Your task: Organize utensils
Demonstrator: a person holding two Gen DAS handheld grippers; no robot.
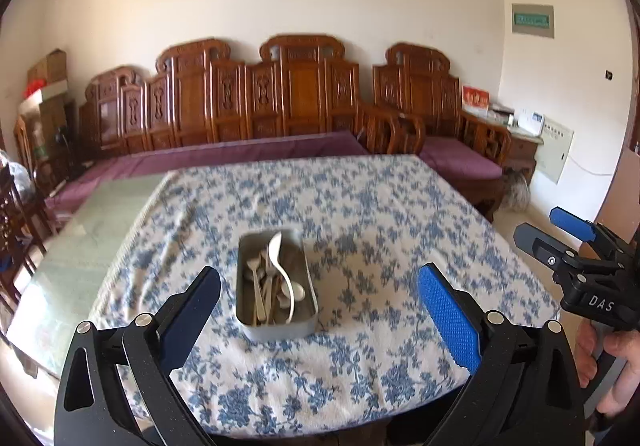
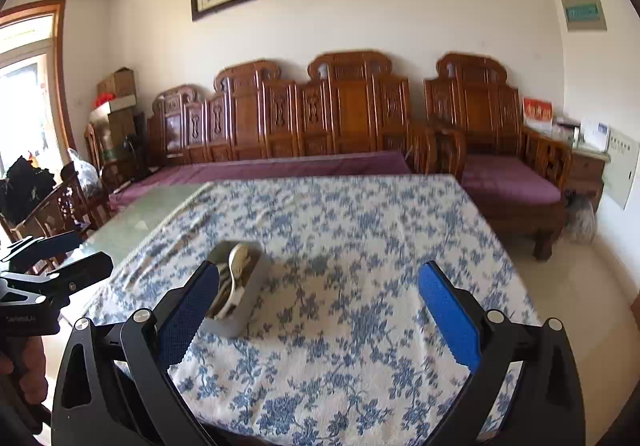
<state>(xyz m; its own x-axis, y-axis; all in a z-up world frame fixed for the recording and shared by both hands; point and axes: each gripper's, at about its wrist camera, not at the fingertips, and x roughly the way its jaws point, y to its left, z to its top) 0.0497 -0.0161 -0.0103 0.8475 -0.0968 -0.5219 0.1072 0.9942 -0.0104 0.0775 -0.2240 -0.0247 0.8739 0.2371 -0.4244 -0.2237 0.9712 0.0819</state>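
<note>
A grey metal tin point(image 1: 276, 320) stands on the blue-flowered tablecloth point(image 1: 360, 213), holding several metal spoons point(image 1: 260, 286) and a white ceramic spoon point(image 1: 280, 258). My left gripper point(image 1: 320, 298) is open and empty, raised above the table's near edge, with the tin seen between its fingers. My right gripper point(image 2: 320, 298) is open and empty, to the right of the tin point(image 2: 240, 310), whose near end is hidden by its left finger point(image 2: 188, 310). The right gripper also shows at the right edge of the left wrist view point(image 1: 560, 234).
The cloth covers most of a glass-topped table point(image 1: 80, 246); bare glass shows at the left. A carved wooden sofa point(image 1: 280, 101) with purple cushions stands behind the table. Wooden chairs point(image 2: 60, 205) stand at the left. The floor point(image 2: 580, 286) lies to the right.
</note>
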